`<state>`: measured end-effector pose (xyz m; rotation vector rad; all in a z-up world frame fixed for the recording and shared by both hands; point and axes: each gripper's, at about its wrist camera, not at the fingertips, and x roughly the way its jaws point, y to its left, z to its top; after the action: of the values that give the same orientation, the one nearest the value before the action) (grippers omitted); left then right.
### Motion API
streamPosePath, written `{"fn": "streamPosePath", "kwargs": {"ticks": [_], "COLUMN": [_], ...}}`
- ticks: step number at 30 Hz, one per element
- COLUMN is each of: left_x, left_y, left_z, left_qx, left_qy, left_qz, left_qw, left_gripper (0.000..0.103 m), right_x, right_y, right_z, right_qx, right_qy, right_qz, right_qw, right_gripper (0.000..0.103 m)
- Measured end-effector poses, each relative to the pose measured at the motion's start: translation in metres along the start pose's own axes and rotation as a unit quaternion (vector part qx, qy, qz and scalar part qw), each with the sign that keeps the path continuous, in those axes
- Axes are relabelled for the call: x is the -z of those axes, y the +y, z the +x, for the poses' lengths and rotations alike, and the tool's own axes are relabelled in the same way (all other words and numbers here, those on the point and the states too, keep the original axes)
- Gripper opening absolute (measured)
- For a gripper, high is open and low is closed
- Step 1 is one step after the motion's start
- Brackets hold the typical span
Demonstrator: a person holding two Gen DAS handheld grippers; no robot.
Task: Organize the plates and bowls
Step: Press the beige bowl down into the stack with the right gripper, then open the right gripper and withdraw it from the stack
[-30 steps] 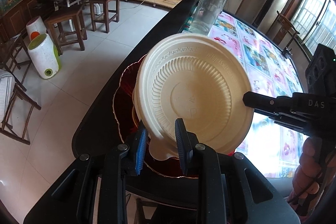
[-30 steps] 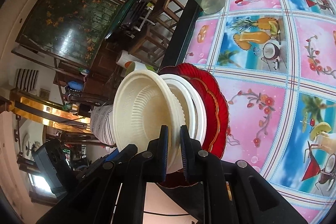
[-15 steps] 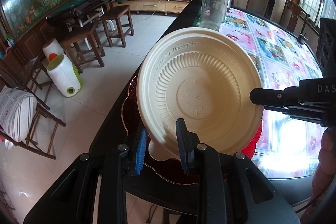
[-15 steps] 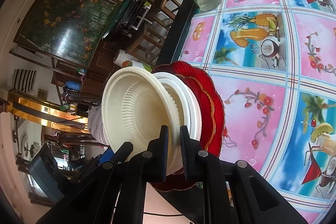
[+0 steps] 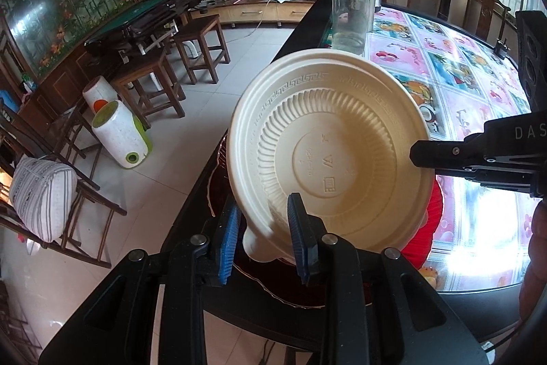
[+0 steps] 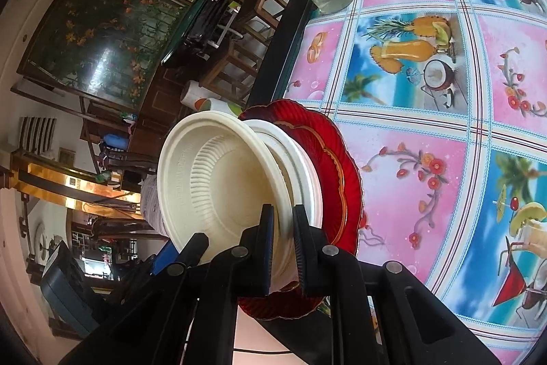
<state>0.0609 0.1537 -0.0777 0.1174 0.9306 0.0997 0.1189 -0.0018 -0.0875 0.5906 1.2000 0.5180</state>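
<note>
Cream bowl (image 5: 328, 146): round, matte moulded plastic, radial ribs, key-pattern band on the rim; base embossing illegible. It is tilted over the table edge (image 5: 201, 180). Left gripper (image 5: 265, 228) jaws narrow, clamped on its rim at 6 o'clock. Right gripper (image 6: 282, 245) jaws narrow, clamped on the same bowl's wall; "DAS" readable on its body. White bowl (image 6: 301, 173) nests behind, on the scalloped, glossy red plate (image 6: 342, 166).

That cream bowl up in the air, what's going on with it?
A person holds a gripper tool in each hand, sorting dishes. The left gripper and right gripper both pinch the rim of the cream bowl, held tilted above a white bowl that sits on a red plate at the edge of the table.
</note>
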Motion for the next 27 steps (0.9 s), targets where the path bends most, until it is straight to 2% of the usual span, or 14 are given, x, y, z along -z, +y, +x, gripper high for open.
{"fn": "streamPosePath", "kwargs": {"ticks": [4, 9, 20, 22, 24, 25, 27], "left_x": [0.000, 0.000, 0.001, 0.001, 0.001, 0.002, 0.002], "left_y": [-0.001, 0.000, -0.001, -0.001, 0.000, 0.001, 0.003], "left_z": [-0.004, -0.007, -0.009, -0.010, -0.013, -0.014, -0.016], "left_qx": [-0.024, -0.051, -0.077, -0.084, -0.090, -0.093, -0.099], "left_qy": [-0.012, -0.024, -0.030, -0.035, -0.041, -0.044, -0.050], "left_qz": [0.007, 0.013, 0.020, 0.020, 0.019, 0.017, 0.013], "left_qw": [0.9996, 0.9983, 0.9964, 0.9956, 0.9949, 0.9945, 0.9938], "left_gripper": [0.041, 0.045, 0.054, 0.058, 0.062, 0.064, 0.065], "right_x": [0.000, -0.001, 0.000, 0.001, 0.003, 0.005, 0.008], "right_y": [0.000, -0.001, -0.001, 0.000, 0.002, 0.005, 0.011], "right_z": [-0.001, 0.000, 0.002, 0.001, -0.002, -0.005, -0.011], "right_qx": [0.004, 0.004, 0.006, -0.002, -0.018, -0.022, -0.014], "right_qy": [-0.002, -0.002, -0.006, -0.005, -0.007, -0.011, -0.023], "right_qz": [-0.002, 0.001, -0.002, -0.006, -0.012, -0.020, -0.042], "right_qw": [1.000, 1.000, 1.000, 1.000, 1.000, 1.000, 0.999], "right_gripper": [0.014, 0.014, 0.012, 0.019, 0.038, 0.042, 0.057]}}
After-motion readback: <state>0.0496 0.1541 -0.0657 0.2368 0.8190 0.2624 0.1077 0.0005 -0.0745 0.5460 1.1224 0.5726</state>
